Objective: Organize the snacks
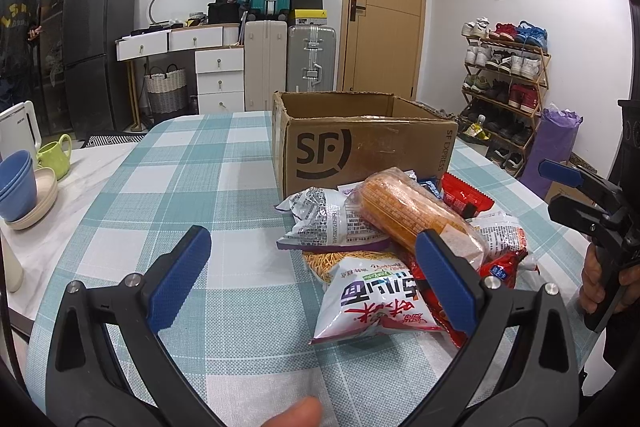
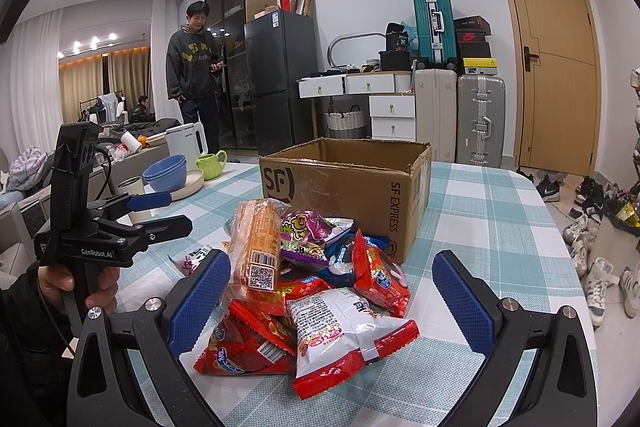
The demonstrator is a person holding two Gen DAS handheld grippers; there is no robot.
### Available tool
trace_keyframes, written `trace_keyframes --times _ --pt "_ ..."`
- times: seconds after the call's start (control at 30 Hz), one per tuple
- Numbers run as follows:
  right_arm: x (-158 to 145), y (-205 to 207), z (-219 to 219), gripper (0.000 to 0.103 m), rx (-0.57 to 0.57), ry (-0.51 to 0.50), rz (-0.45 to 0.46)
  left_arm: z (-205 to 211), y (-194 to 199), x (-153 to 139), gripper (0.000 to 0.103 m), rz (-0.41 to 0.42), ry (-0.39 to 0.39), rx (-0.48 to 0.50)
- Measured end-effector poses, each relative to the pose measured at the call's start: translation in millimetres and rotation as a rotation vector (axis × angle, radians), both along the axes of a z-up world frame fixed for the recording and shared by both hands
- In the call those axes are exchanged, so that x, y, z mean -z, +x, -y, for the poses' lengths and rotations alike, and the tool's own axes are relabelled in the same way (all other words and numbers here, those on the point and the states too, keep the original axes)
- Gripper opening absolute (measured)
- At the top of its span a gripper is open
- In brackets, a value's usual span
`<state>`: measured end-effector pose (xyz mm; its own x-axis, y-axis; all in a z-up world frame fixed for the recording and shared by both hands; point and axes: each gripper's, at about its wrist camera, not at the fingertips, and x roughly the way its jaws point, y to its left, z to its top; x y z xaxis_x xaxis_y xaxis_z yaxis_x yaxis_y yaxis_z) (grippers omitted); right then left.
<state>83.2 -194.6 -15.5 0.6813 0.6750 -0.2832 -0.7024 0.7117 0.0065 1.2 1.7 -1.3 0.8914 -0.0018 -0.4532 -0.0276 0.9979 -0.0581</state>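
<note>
Both grippers are held low over a table with a teal checked cloth [image 1: 192, 163], each with jaws spread wide and nothing between them. The left gripper [image 1: 312, 267] is aimed at the left edge of a heap of crinkly snack packets [image 2: 320, 291]; the right gripper [image 2: 332, 291] is levelled so the heap is framed between its ridged blue pads [image 2: 460, 303]. An open, worn cardboard box [image 2: 352, 187] is seen just beyond the heap. A clear-wrapped orange corn cob [image 1: 408, 211] is propped on top.
</note>
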Motion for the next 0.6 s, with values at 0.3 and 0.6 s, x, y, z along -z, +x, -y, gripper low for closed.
trace_keyframes --times 0.3,0.6 --pt "-0.2 0.1 0.3 0.103 0.0 0.0 0.0 0.6 0.8 0.4 0.102 0.0 0.0 -0.001" --pt "-0.2 0.2 0.3 0.103 0.0 0.0 -0.001 1.2 1.5 0.8 0.102 -0.001 0.0 0.0"
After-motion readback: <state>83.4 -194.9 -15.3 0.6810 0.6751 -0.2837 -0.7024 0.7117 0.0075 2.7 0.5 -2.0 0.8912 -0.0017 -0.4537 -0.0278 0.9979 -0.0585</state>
